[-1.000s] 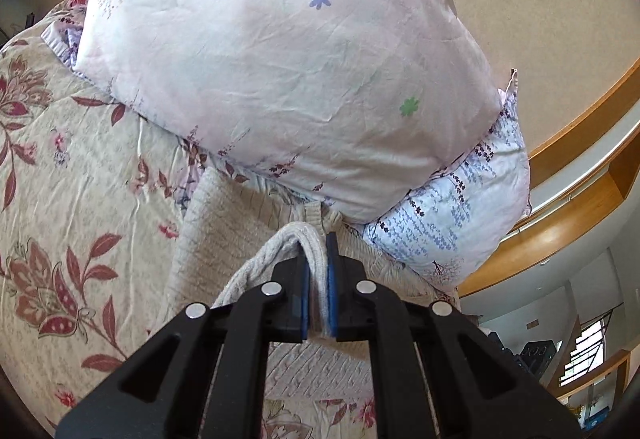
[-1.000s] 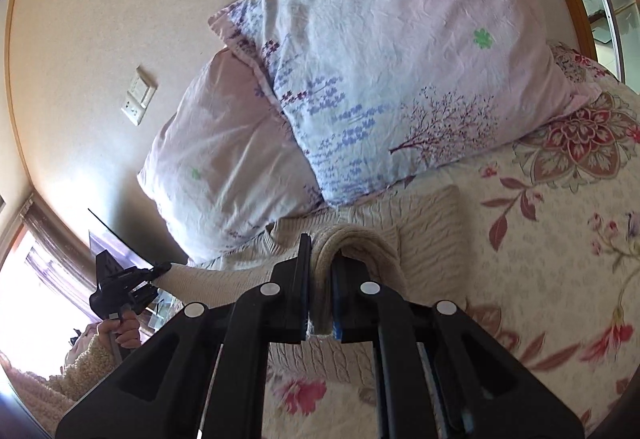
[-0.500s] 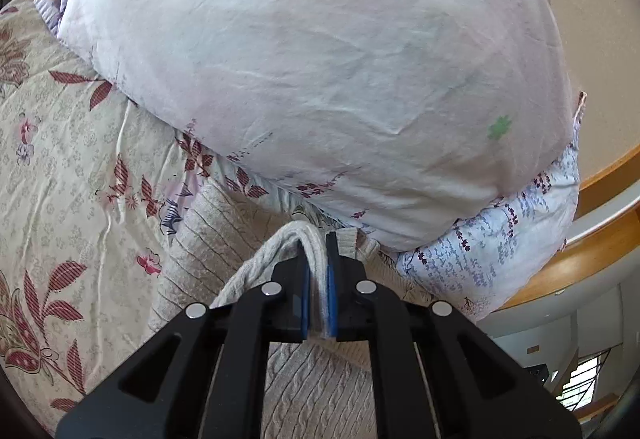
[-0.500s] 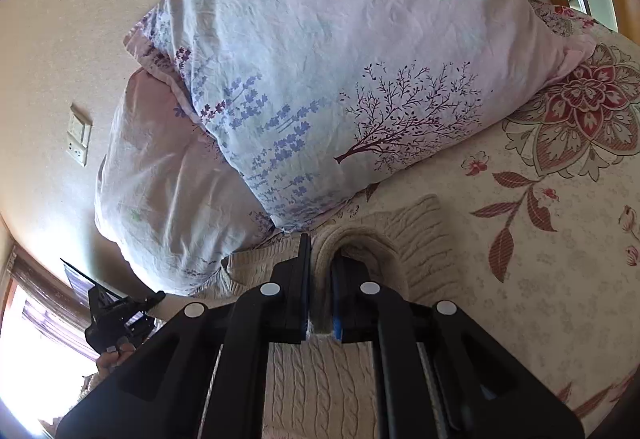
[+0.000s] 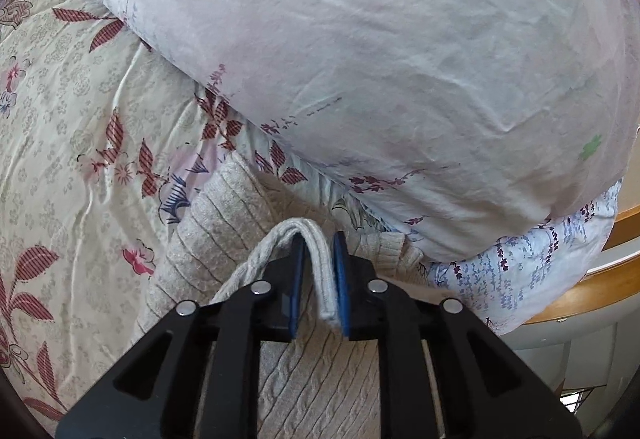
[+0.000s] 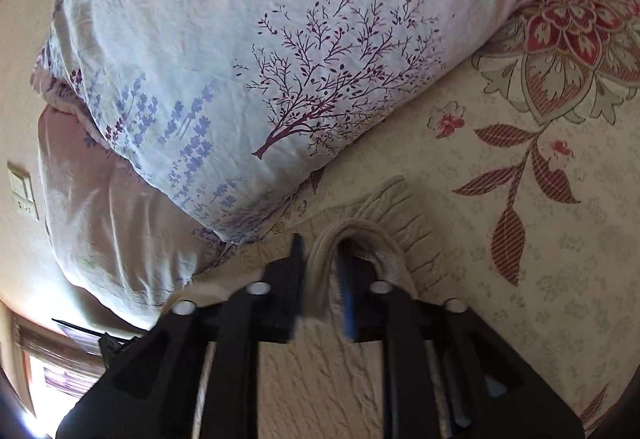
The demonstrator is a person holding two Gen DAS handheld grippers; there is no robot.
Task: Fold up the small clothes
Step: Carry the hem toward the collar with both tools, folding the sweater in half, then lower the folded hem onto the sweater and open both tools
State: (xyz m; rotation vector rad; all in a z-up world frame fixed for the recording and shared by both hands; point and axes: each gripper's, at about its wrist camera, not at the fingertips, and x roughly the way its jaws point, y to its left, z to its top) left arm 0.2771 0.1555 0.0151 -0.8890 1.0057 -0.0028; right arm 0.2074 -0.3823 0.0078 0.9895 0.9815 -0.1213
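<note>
One cream cable-knit sweater (image 5: 224, 223) lies on the floral bedspread (image 5: 60, 127) against two pillows (image 6: 248, 51). The left gripper (image 5: 317, 279) and right gripper (image 6: 320, 279) have just been opening, and a knit fold stands loose between each one's spread fingers.

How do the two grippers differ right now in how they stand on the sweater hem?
The left gripper shows sharp, with the sweater hem lying against its right-hand pad and a gap at the other; the right gripper is motion-blurred, hem looped loosely between its pads. The left sits under the plain pink pillow, the right under the tree-print pillow. Both jaws have just been opening, releasing the fold onto the bedspread.
</note>
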